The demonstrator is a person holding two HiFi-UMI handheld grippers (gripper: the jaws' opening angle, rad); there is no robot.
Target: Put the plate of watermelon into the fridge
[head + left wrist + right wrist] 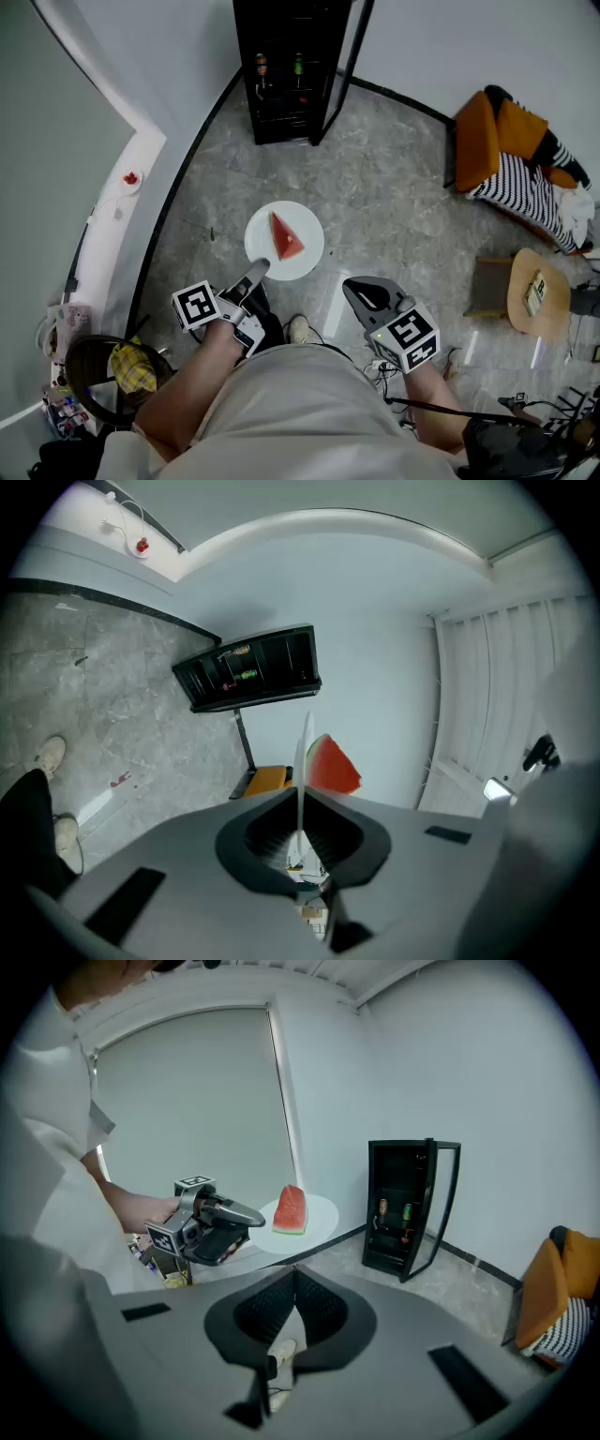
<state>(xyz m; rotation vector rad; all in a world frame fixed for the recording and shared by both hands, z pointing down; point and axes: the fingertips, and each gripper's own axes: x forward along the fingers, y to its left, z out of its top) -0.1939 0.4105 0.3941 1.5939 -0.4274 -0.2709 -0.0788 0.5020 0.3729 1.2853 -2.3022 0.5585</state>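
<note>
A white plate [304, 263] carrying a red watermelon wedge [286, 237] is held above the grey floor. My left gripper [257, 273] is shut on the plate's near rim. In the left gripper view the plate [304, 752] stands edge-on between the closed jaws, the wedge [331, 766] on its right. My right gripper [364, 292] hangs to the right of the plate, shut and empty. Its own view shows my right gripper [295, 1275], the left gripper [240, 1215], the plate [321, 1214] and the wedge [292, 1209]. The black fridge [290, 67] stands ahead, its glass door [340, 70] swung open.
Bottles [278, 67] stand on a fridge shelf. An orange chair [497, 137] with striped cloth is at the right, and a small round wooden table [538, 292] near it. A white ledge [117, 202] runs along the left wall. A bin [111, 373] with clutter sits at lower left.
</note>
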